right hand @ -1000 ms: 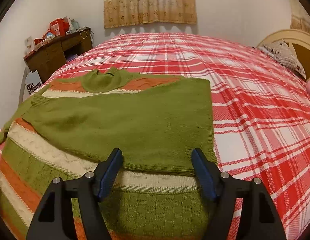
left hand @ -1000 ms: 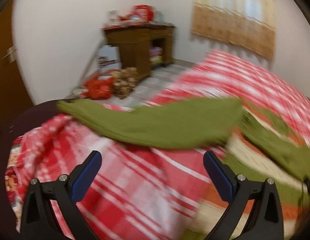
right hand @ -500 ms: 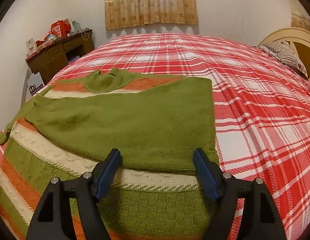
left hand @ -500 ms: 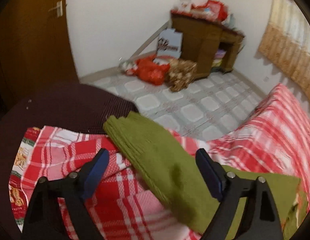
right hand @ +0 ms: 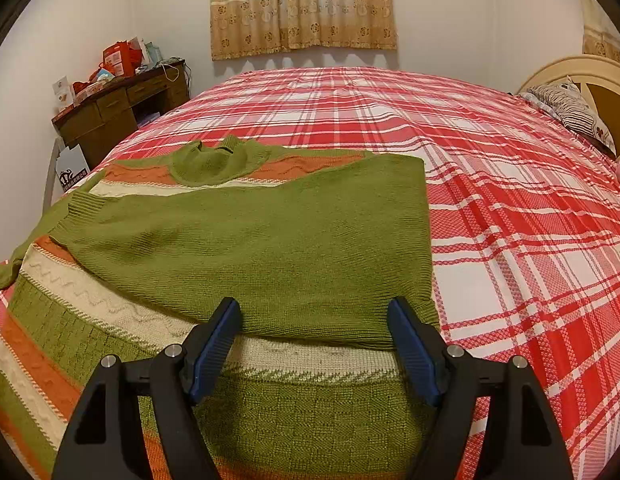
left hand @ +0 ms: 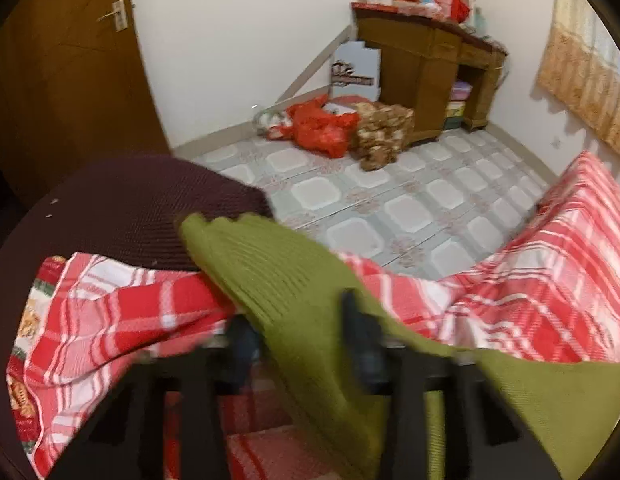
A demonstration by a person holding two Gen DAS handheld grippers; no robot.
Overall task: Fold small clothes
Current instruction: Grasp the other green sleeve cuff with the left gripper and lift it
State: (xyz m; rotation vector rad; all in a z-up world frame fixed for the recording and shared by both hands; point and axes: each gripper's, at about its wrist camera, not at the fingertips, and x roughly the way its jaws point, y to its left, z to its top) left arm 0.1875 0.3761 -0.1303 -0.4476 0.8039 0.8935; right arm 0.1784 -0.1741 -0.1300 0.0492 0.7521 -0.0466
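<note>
The left gripper (left hand: pixel 298 332), blurred, is clamped on the ribbed cuff of the green, orange and cream knitted sweater (right hand: pixel 246 248). The right gripper (right hand: pixel 313 344) hovers spread above it on the red plaid bed (right hand: pixel 509 208).

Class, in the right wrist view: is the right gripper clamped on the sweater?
No: the right gripper is open above the sweater.

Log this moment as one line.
left tool: closing around green sleeve, blurred | right tool: open over sweater | bed: right sleeve folded
</note>
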